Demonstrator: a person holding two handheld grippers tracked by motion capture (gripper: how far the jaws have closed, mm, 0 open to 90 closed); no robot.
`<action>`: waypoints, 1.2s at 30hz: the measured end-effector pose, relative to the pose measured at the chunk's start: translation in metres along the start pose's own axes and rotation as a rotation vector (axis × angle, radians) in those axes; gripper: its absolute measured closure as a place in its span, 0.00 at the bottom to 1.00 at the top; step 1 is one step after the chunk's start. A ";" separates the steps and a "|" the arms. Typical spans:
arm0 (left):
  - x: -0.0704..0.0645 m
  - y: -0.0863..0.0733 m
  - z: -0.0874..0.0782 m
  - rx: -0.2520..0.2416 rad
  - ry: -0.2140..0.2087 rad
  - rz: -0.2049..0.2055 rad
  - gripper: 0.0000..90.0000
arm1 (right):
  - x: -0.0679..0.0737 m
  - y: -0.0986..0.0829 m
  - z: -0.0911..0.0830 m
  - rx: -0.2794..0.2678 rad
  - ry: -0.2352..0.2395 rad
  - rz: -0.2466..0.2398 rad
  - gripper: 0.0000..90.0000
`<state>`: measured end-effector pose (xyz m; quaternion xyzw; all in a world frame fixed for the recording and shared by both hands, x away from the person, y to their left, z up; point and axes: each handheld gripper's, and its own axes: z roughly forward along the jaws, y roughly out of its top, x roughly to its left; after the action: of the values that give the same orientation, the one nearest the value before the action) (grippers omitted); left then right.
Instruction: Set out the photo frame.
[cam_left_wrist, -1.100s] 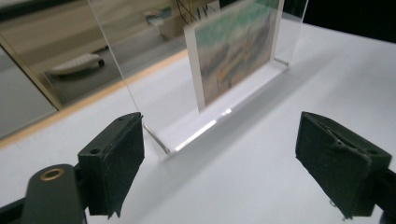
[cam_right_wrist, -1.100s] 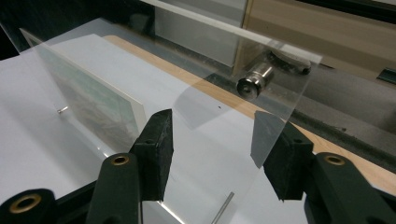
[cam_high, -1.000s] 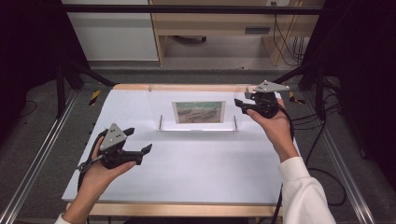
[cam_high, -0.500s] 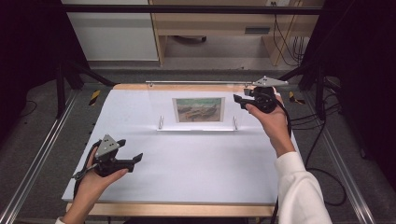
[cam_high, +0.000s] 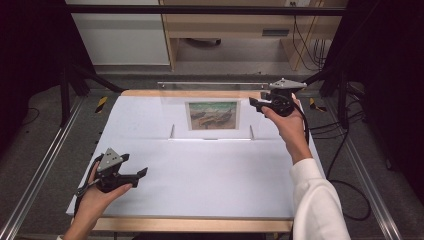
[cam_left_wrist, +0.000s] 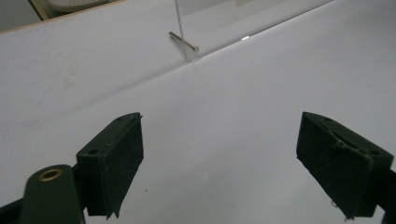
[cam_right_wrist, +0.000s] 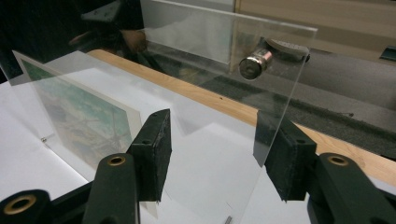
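White sheeting covers a wooden table whose pale edge shows at front and back; dark floor, metal rails and cables surround it.

A clear acrylic picture frame stands upright at the far middle of the sheet. It consists of transparent flat panels carrying a rectangular landscape print in greens and browns. Short silver metal pins support it at the lower corners; in the right gripper view a cylindrical silver standoff sits near the panel's upper corner. Panel edges are hard to trace against the background.

The right gripper, black with a grey three-cornered plate, sits at the frame's right edge. Its jaws stand moderately apart on either side of the panel edge; contact cannot be confirmed.

The left gripper rests low over the near left of the sheet, well apart from the frame, jaws spread wide with nothing between them.
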<state>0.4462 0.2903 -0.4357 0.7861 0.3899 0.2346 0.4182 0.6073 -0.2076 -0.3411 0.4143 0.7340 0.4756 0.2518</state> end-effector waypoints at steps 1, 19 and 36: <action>0.000 0.000 0.000 0.001 0.000 -0.001 0.16 | 0.000 0.000 0.001 0.002 -0.001 0.008 0.52; 0.007 -0.007 -0.003 0.015 0.023 -0.013 0.16 | 0.003 0.001 0.008 0.011 -0.028 0.053 0.43; 0.002 -0.007 0.001 0.021 0.032 -0.008 0.12 | 0.021 -0.002 -0.015 0.032 -0.142 -0.027 0.13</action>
<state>0.4455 0.2937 -0.4419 0.7850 0.4024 0.2414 0.4044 0.5842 -0.1974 -0.3366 0.4411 0.7272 0.4298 0.3032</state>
